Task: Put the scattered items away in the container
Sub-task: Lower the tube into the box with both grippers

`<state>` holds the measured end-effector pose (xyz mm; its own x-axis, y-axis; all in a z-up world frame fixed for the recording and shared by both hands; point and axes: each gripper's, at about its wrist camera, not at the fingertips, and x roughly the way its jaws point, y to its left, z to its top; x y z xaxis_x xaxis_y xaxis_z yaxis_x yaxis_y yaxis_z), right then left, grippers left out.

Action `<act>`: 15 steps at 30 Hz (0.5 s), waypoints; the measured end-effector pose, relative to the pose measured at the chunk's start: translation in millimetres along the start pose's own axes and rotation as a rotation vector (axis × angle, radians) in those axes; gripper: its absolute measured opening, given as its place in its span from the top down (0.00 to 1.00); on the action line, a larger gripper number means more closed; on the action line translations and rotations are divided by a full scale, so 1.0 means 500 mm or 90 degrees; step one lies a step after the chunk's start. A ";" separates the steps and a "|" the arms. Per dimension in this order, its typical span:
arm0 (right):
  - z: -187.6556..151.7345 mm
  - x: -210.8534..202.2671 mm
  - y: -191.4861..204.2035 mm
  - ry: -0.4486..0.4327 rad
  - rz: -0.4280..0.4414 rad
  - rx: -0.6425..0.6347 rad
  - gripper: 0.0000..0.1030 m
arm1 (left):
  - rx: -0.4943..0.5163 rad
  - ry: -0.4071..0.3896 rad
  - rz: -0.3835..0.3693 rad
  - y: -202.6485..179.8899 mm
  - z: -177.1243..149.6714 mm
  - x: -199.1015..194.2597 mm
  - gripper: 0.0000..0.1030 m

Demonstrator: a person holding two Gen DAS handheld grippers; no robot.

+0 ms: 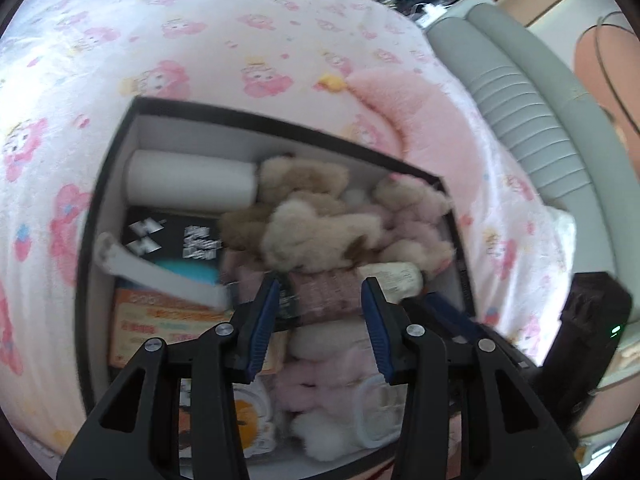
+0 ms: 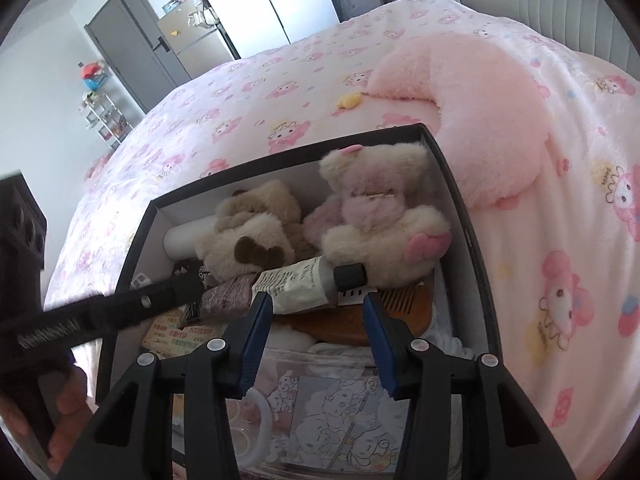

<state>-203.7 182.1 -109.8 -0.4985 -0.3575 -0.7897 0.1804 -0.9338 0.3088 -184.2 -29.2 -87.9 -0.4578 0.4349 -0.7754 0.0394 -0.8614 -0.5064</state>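
Observation:
A black box (image 1: 280, 120) with white inner walls sits on the bed, crowded with plush toys (image 1: 312, 216), a white roll (image 1: 188, 178), cards and packets. My left gripper (image 1: 320, 284) is over the box's middle, its pads against the sides of a brown packet (image 1: 324, 296) that lies in line with its fingers. My right gripper (image 2: 316, 302) hangs open over the near end of the box (image 2: 280, 152). A white tube with a black cap (image 2: 304, 280) lies just past its tips, resting against a pink bear (image 2: 380, 208) and a beige dog (image 2: 248, 240).
The box lies on a pink cartoon-print bedspread (image 2: 280, 92). A curved pink plush pillow (image 2: 480, 120) is just beyond its right corner. A grey padded headboard (image 1: 540, 120) runs along the right. A wooden comb (image 2: 404, 300) lies in the box. A hand (image 2: 68, 400) holds the left gripper's handle.

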 end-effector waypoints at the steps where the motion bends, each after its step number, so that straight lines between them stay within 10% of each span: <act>1: 0.000 -0.001 0.002 -0.002 -0.001 -0.001 0.58 | 0.006 0.004 -0.003 -0.006 0.004 0.006 0.59; 8: 0.005 0.000 -0.012 -0.016 -0.030 0.015 0.58 | 0.011 0.041 0.089 0.001 0.016 0.056 0.60; 15: 0.024 -0.001 -0.017 -0.030 -0.024 0.031 0.58 | -0.021 0.001 0.057 0.041 0.017 0.002 0.61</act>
<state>-215.2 190.4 -105.4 -0.5435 -0.3207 -0.7757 0.1204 -0.9444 0.3061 -191.1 -48.7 -95.9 -0.4496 0.3574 -0.8186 0.1094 -0.8876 -0.4475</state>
